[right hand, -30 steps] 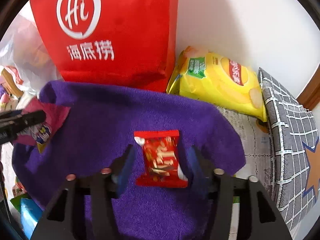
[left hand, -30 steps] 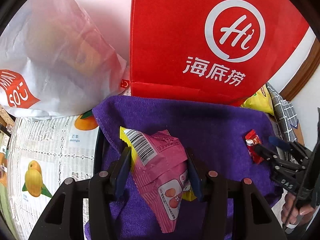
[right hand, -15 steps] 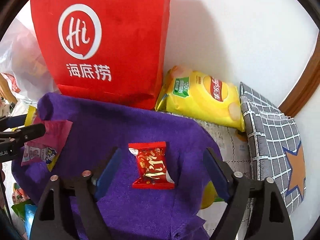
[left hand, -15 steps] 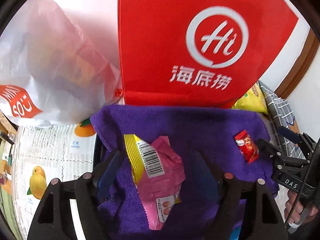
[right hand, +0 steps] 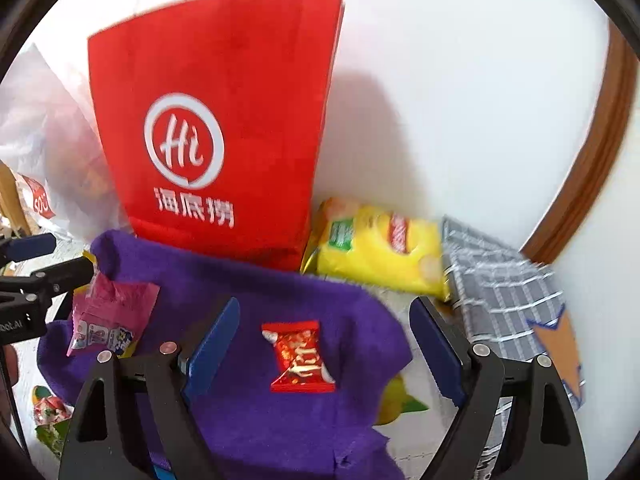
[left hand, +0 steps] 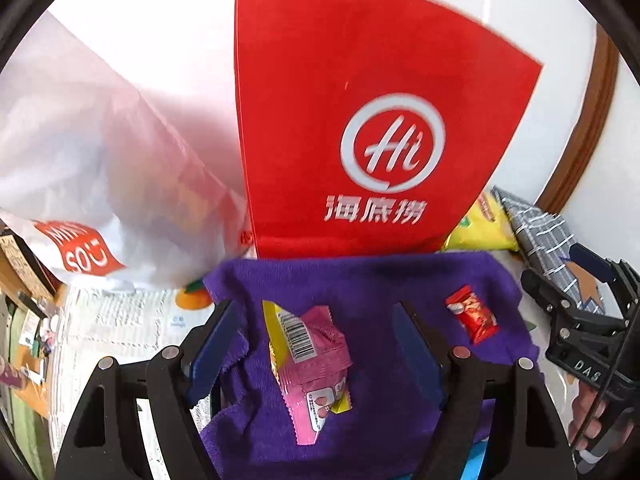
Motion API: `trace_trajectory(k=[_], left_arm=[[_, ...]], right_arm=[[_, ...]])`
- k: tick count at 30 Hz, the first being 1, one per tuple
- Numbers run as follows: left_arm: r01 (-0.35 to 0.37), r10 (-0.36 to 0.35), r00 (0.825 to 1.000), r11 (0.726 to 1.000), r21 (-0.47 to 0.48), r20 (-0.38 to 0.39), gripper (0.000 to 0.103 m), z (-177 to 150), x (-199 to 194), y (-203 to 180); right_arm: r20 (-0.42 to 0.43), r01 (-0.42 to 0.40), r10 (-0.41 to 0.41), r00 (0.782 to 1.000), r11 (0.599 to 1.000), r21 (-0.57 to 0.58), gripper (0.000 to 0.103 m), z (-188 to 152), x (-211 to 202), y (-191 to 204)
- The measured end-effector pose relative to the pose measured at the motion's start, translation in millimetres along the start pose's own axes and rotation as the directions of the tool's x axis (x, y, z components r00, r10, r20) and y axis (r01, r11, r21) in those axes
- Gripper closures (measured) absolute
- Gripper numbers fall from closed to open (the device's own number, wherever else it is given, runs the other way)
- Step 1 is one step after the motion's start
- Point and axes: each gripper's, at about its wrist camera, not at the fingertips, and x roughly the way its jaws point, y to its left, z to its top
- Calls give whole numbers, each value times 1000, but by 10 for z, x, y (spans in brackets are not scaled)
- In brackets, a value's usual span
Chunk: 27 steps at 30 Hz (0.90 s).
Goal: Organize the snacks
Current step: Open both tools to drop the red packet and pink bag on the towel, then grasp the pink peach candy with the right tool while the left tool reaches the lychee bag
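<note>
The left gripper (left hand: 316, 344) hangs over a purple towel (left hand: 372, 280) with its jaws standing wide apart; they have just been opening, and the pink snack packet (left hand: 316, 368) lies loose on the towel between the blue pads, touched by neither. The right gripper (right hand: 324, 344) is likewise spread wide, its jaws just opened, with the small red candy wrapper (right hand: 300, 356) lying flat on the towel between its fingers, clear of both. The two snacks lie well apart on the towel, pink to the left, red to the right. Behind the towel stands a red paper bag (right hand: 216, 120) with a white "Hi" logo against the wall. A yellow chip bag (right hand: 380, 252) lies beside its base, next to a grey checked cushion (right hand: 508, 288). A white plastic bag (left hand: 100, 168) slumps left of the red bag.
</note>
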Motion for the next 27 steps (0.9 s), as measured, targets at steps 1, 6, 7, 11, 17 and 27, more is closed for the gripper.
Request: trace_trajectory(k=[1, 6, 7, 11, 17, 27], left_arm=[[-2, 2, 1000, 1000, 1, 15, 26, 15, -52, 4], [4, -4, 1000, 1000, -14, 27, 26, 54, -165, 36], [4, -4, 1000, 1000, -17, 25, 26, 61, -172, 41], [27, -25, 999, 998, -50, 31, 26, 75, -269, 79], [46, -44, 998, 998, -47, 48, 25, 74, -560, 75], [52, -51, 996, 999, -2, 79, 25, -250, -1025, -30]], right_arm=[[20, -3, 3, 1000, 1000, -1, 17, -13, -52, 11], [5, -23, 23, 1000, 998, 59, 18, -135, -244, -34], [3, -27, 27, 1000, 995, 95, 18, -179, -310, -75], [26, -84, 82, 996, 990, 111, 14, -359, -588, -180], [7, -56, 56, 998, 994, 94, 14, -694, -911, -225], [-54, -142, 147, 988, 986, 83, 29, -1346, -1130, -191]])
